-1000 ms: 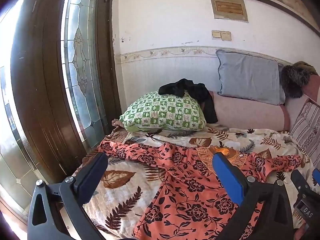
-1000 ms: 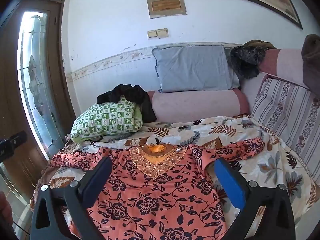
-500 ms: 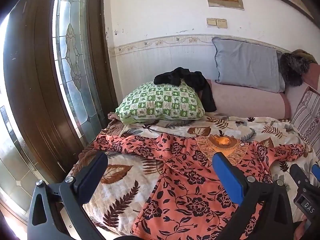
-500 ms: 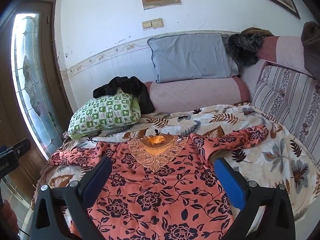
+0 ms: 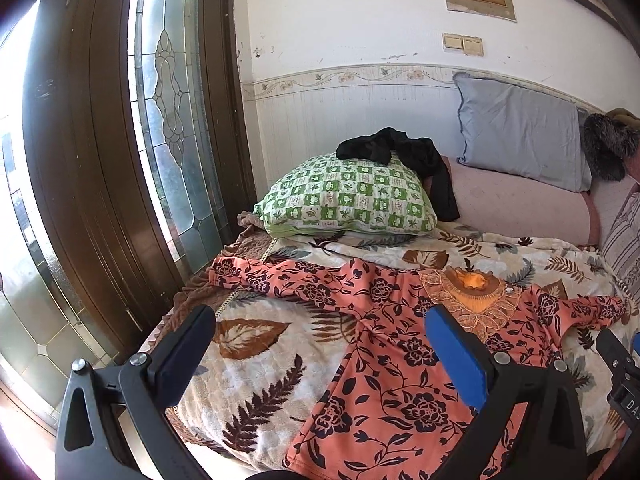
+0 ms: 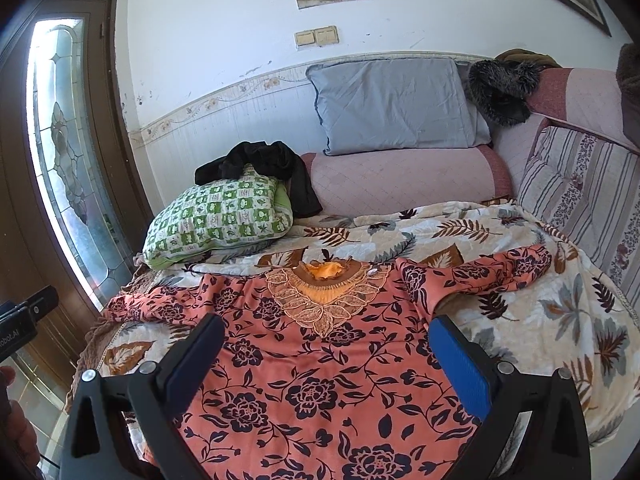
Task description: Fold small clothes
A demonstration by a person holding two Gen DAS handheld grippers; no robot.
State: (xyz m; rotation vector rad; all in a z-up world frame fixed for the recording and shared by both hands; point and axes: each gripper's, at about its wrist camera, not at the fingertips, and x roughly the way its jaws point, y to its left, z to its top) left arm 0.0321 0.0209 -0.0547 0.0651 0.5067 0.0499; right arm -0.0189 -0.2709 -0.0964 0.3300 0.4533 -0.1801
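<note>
Both hand-held grippers are held spread wide with nothing between the fingers: the left hand-held gripper point(image 5: 320, 344) is poised over the garment's edge and the blanket, the right hand-held gripper point(image 6: 326, 354) over the garment's chest.

On the right unit, seen at 4 o'clock in the left wrist view, the letters "DAS" can be read; on the left unit, at 9 o'clock in the right wrist view, "obot.AI" is legible.

A coral floral top point(image 6: 320, 360) is laid flat, front up, on the leaf-print blanket point(image 6: 560, 312) of the bed. Its long axis is run from the hem at 6 o'clock to the embroidered orange neckline point(image 6: 326, 292) at 12 o'clock. One sleeve is stretched toward 9 o'clock, the other toward 2 o'clock, its cuff crumpled.

Compared with a second ago, both cameras have been brought slightly nearer and lower, so the garment is seen a little larger; its lie is unchanged.

Beyond the neckline, at 11 o'clock, a green checked pillow point(image 6: 218, 220) is seen with a black garment point(image 6: 264, 164) draped over it. A grey pillow point(image 6: 394, 104) is propped at 12 o'clock against the wall.
</note>
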